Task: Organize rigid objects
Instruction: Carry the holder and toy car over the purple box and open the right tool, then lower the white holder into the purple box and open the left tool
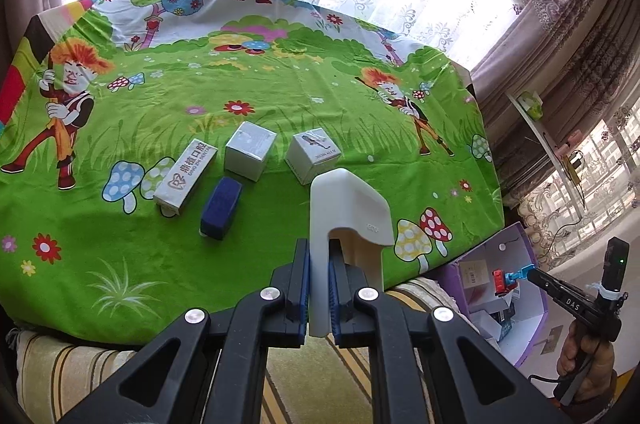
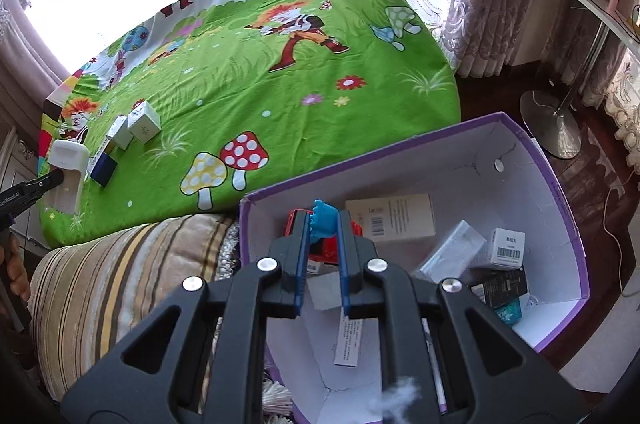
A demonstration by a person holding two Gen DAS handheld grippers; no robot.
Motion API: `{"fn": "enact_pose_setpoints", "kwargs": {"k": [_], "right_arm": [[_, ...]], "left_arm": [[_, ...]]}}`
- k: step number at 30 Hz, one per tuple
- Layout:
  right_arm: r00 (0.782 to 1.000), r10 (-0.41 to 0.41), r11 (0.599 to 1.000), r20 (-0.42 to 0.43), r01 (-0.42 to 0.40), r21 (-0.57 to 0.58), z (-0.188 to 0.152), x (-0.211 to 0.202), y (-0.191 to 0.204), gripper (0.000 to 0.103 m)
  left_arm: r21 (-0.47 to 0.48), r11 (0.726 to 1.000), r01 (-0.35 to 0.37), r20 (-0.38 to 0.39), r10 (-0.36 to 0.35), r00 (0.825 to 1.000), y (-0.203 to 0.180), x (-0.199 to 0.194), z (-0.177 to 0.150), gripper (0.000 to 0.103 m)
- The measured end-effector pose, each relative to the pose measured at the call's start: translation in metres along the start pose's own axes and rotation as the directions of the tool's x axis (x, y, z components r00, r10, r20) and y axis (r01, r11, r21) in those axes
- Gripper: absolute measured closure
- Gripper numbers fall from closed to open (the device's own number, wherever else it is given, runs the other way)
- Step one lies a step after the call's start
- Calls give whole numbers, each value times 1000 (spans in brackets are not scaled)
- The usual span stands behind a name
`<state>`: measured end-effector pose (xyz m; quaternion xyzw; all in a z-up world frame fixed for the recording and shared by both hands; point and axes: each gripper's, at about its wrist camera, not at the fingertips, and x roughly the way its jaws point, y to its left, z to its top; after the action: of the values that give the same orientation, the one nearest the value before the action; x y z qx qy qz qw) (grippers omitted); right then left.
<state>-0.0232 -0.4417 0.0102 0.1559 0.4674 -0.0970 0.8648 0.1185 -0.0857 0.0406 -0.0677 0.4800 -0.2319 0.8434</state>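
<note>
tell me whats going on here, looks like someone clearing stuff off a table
A person is tidying small items from a cartoon-print tablecloth into a purple cardboard box beside it. The left gripper is shut on a white plastic piece above the near edge of the cloth. The right gripper is shut on a small blue and red toy, held over the box, which already holds several small cartons. Three pale boxes and a dark blue block are left on the cloth.

Long white box [image 1: 185, 177]: "鼎植口腔", "DING ZHI DENTAL". Right claw [image 1: 516, 274] body: "DAS". Other print too small.
</note>
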Motion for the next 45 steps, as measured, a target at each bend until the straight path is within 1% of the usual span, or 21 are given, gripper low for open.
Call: {"fn": "enact_pose_setpoints", "kwargs": {"k": [9, 14, 19, 23, 25, 27, 30, 32, 35, 39, 40, 41, 43, 45], "right_arm": [[999, -5, 999, -54, 7, 37, -23, 27, -29, 87], [998, -21, 999, -67, 23, 35, -27, 39, -36, 87], [996, -16, 999, -88, 20, 36, -29, 49, -42, 86], [996, 7, 999, -88, -2, 47, -31, 51, -46, 85], [996, 5, 999, -88, -1, 53, -31, 50, -48, 84], [997, 13, 997, -81, -7, 72, -32, 47, -53, 82], [997, 16, 995, -70, -9, 98, -34, 41, -61, 72], [998, 10, 995, -68, -4, 96, -37, 37, -64, 66], [997, -1, 997, -77, 6, 71, -43, 32, -66, 65], [993, -46, 999, -113, 44, -12, -55, 31, -61, 63], [993, -43, 999, -114, 41, -17, -58, 29, -63, 61], [993, -32, 999, -118, 31, -6, -60, 29, -66, 57], [993, -17, 1000, -119, 20, 21, -62, 26, -72, 53], [994, -29, 998, -108, 34, 43, -61, 21, -80, 52]], "left_arm": [[46, 999, 25, -17, -24, 1000, -36, 3, -7, 94], [67, 997, 35, -26, -33, 999, -52, 4, -11, 94], [91, 995, 45, -37, -42, 998, -68, 7, -13, 94], [127, 989, 70, -58, -63, 996, -89, 12, -18, 94], [147, 985, 89, -73, -79, 994, -101, 15, -22, 94], [166, 979, 118, -95, -103, 990, -115, 19, -28, 94], [182, 967, 178, -148, -152, 977, -136, 28, -38, 94], [197, 959, 202, -176, -168, 970, -149, 33, -45, 94], [214, 949, 231, -211, -186, 960, -165, 39, -54, 94], [235, 941, 244, -227, -191, 955, -179, 42, -60, 94], [234, 940, 249, -233, -194, 953, -181, 43, -61, 94], [233, 938, 256, -241, -200, 950, -184, 44, -62, 94], [233, 933, 274, -258, -212, 943, -191, 47, -64, 94], [233, 927, 293, -277, -226, 934, -199, 49, -67, 94]]}}
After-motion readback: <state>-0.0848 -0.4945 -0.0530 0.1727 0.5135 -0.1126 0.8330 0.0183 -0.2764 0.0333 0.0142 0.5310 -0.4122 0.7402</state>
